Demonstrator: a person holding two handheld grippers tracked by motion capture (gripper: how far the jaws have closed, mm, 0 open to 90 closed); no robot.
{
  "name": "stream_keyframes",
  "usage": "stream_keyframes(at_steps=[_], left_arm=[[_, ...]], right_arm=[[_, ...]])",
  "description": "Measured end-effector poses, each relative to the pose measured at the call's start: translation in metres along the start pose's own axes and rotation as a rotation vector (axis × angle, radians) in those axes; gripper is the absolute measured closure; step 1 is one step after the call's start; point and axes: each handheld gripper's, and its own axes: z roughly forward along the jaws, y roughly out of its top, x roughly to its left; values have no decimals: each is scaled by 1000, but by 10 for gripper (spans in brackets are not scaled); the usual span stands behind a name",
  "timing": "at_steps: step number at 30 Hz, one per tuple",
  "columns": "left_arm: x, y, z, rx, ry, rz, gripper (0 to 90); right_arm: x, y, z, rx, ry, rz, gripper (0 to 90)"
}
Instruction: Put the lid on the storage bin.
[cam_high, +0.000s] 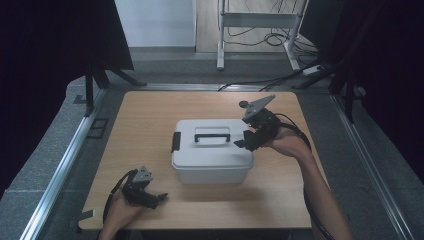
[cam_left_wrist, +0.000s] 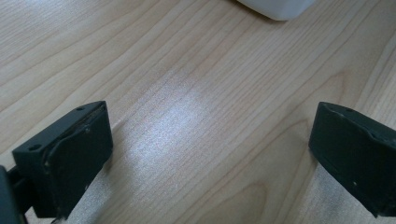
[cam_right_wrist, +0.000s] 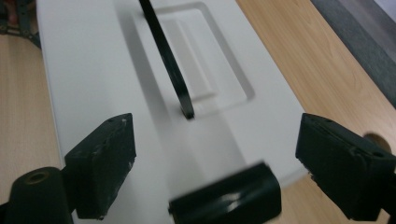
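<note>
A white box (cam_high: 212, 152) sits mid-bench (cam_high: 150, 120). Right gripper (cam_high: 251, 138), jaws wide, hovers at its right latch (cam_right_wrist: 226, 197). Left gripper (cam_high: 155, 199), jaws wide, rests near-left.

Your light wooden desk (cam_high: 150, 125) stands on grey carpeted floor (cam_high: 45, 165). Beyond its far edge you have a white metal frame (cam_high: 257, 22) with black cables (cam_high: 260, 40) trailing beneath. Dark curtains (cam_high: 50, 40) hang at both sides.
</note>
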Motion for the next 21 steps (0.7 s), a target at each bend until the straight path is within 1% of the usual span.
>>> stream_keyframes(at_steps=[1,3,7,10,12,17,21], left_arm=[[0,0,0,0,0,0,0],[0,0,0,0,2,0,0],[0,0,0,0,1,-1,0],[0,0,0,0,1,-1,0],[0,0,0,0,2,-1,0],[0,0,0,0,2,-1,0],[0,0,0,0,3,-1,0]], right_arm=[[-1,-4,-2,0,-5,18,76],[-2,-14,-6,2,-32,49,60],[-4,-33,-16,-25,-51,99,43],[-4,-46,-22,-18,-79,139,38],[-4,-55,-25,-20,-81,168,33],[-2,-77,-32,-32,-125,209,31],[4,-95,-31,-31,-166,241,31]])
